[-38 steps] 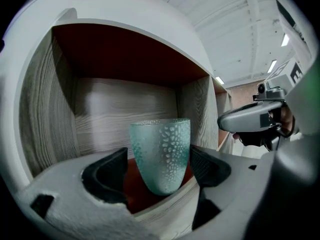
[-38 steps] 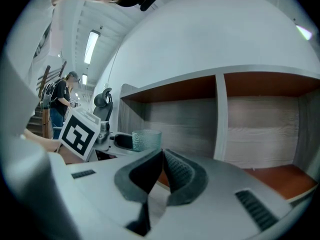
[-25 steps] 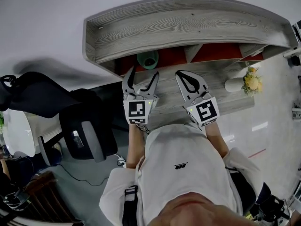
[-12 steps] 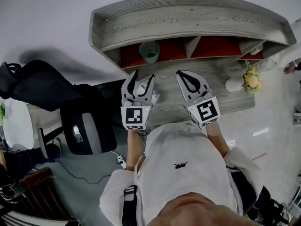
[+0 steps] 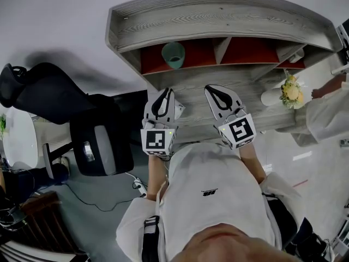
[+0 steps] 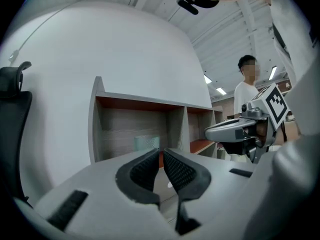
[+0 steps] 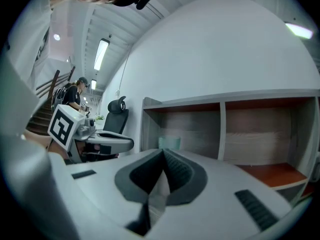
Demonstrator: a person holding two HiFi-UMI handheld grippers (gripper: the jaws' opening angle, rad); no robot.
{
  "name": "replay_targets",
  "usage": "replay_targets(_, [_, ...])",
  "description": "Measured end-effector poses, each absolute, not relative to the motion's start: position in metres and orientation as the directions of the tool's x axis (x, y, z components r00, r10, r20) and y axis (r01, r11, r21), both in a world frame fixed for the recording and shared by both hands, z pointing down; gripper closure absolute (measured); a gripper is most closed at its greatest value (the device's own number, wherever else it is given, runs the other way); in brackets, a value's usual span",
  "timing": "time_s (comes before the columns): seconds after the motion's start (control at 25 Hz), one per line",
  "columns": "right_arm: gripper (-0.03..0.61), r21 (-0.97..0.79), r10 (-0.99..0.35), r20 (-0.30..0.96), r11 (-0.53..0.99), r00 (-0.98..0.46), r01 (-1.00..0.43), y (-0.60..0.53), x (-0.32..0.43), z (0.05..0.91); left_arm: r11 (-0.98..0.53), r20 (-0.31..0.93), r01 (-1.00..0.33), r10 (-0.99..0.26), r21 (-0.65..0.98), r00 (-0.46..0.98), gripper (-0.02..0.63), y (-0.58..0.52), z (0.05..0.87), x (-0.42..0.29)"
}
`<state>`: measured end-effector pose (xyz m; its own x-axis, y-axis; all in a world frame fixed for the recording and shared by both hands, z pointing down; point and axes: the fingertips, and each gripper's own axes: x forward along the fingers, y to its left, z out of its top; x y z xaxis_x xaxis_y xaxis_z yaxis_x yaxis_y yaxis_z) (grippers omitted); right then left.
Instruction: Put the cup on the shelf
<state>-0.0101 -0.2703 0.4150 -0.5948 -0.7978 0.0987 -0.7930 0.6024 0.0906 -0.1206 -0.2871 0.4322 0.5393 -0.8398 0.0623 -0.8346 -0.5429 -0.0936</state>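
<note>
One grey wooden shelf (image 5: 218,23) stands ahead. In front of it are the left gripper (image 5: 164,93) — jaws just closed together on nothing — and the right gripper (image 5: 211,89), jaws together, empty. The green cup (image 5: 173,54) stands inside the shelf's leftmost compartment.

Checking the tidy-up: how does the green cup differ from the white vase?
The cup is pale green; the vase is white. The cup stands inside the shelf's left compartment; the vase stands on the desk at its right end. The vase holds yellow flowers; the cup shows none. Both are small open-topped vessels.
</note>
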Motion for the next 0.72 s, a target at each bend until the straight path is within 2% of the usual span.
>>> replay_targets(0.72, [0.551,0.084,-0.805,0.1,0.592,-0.585,-0.801,-0.2706,-0.0076,0.4203,-0.557,0.082,-0.824,-0.83,-0.104,0.551,0.569,-0.2868,0.4382,-0.1174])
